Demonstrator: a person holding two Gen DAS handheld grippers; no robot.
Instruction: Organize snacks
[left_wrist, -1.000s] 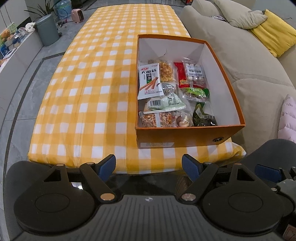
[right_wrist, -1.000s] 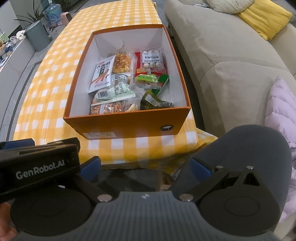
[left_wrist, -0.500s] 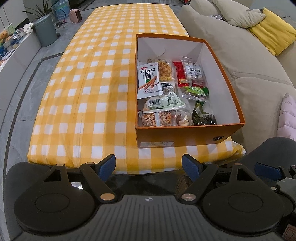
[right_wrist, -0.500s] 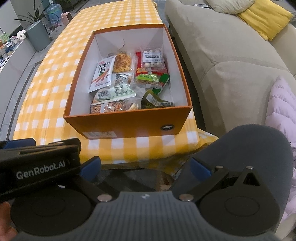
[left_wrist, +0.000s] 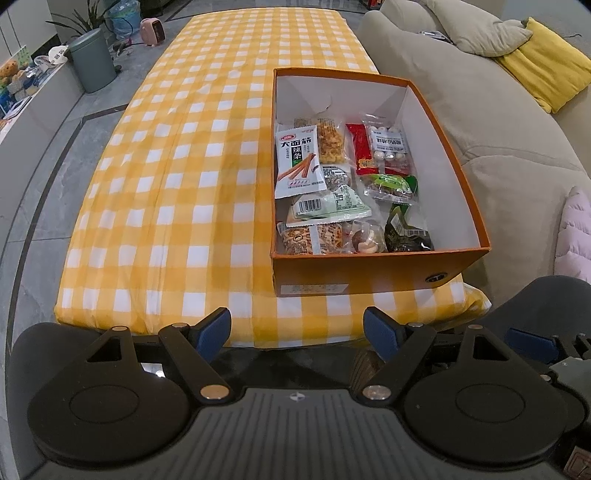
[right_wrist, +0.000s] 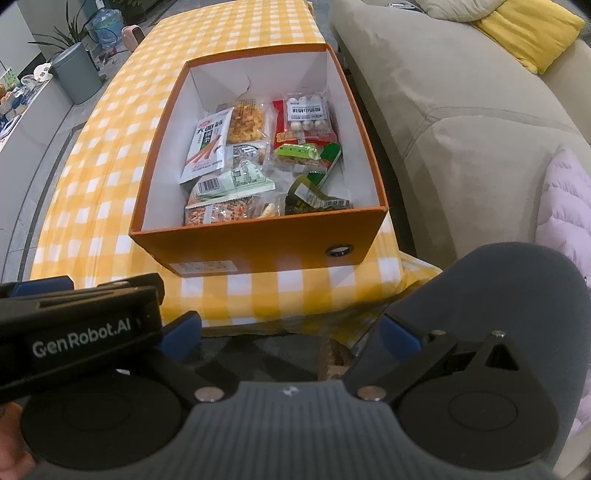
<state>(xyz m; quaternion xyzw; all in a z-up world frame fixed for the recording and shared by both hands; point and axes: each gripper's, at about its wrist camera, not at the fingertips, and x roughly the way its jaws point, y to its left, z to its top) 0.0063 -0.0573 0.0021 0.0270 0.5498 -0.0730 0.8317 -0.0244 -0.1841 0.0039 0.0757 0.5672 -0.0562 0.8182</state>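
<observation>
An orange box (left_wrist: 369, 267) (right_wrist: 258, 243) stands near the front right corner of a table with a yellow checked cloth (left_wrist: 184, 184) (right_wrist: 92, 184). Several snack packets lie inside it, among them a white spicy-strip packet (left_wrist: 299, 162) (right_wrist: 207, 147), a red packet (left_wrist: 360, 147) and a dark green one (left_wrist: 404, 230) (right_wrist: 314, 195). My left gripper (left_wrist: 297, 328) is open and empty, held off the table's front edge. My right gripper (right_wrist: 291, 332) is open and empty, just before the box. The left gripper's body (right_wrist: 77, 325) shows in the right wrist view.
A beige sofa (left_wrist: 480, 110) (right_wrist: 461, 92) with a yellow cushion (left_wrist: 546, 66) runs along the table's right side. A pink quilted thing (right_wrist: 565, 206) lies at the right. A grey bin (left_wrist: 92, 59) and a plant stand on the floor at the far left.
Both grippers have drifted very slightly; the box sits a little higher in the views. Both stay open and empty.
</observation>
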